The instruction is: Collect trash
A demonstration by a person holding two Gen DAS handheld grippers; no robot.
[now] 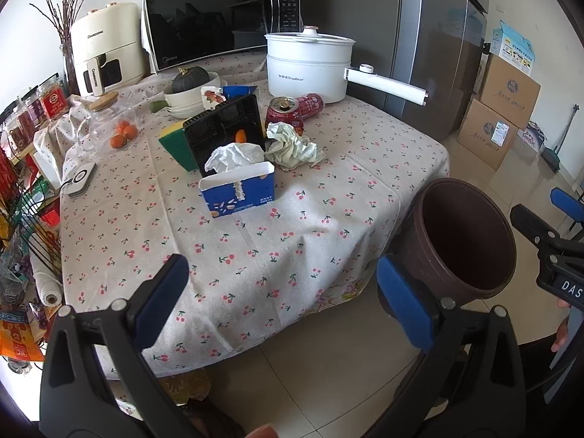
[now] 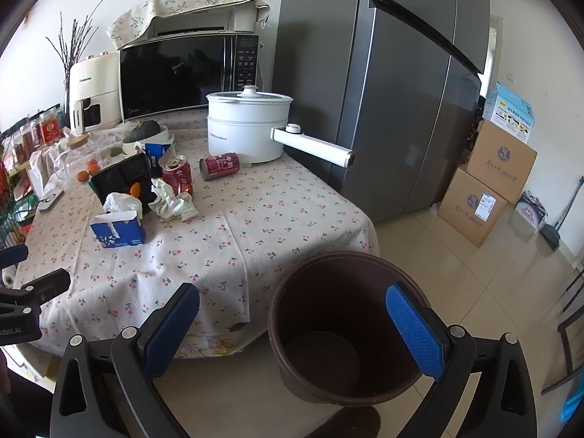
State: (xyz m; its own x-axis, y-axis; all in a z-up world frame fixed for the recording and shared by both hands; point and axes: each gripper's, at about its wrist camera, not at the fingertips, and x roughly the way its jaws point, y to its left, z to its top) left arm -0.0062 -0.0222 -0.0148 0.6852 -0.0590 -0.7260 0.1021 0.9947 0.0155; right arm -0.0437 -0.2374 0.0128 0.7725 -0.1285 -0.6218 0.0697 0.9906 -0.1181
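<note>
Trash lies on the cherry-print tablecloth (image 1: 255,241): a cut-open blue carton (image 1: 239,191) stuffed with white tissue, a black food tray (image 1: 224,131) leaning upright, crumpled paper (image 1: 292,144), and two red cans (image 1: 286,111), one upright and one lying down (image 2: 219,166). A brown empty bin (image 2: 343,328) stands on the floor at the table's near right corner. My left gripper (image 1: 283,297) is open and empty over the table's front edge. My right gripper (image 2: 294,332) is open and empty above the bin's rim. The carton (image 2: 116,231) and crumpled paper (image 2: 171,200) also show in the right wrist view.
A white electric pot (image 1: 308,69) with a long handle, a microwave (image 1: 219,18), an air fryer (image 1: 106,47), a squash in a bowl (image 1: 191,85), a glass jar (image 1: 109,124) and a green sponge (image 1: 173,142) crowd the table's back. A grey fridge (image 2: 383,84) and cardboard boxes (image 2: 485,186) stand on the right.
</note>
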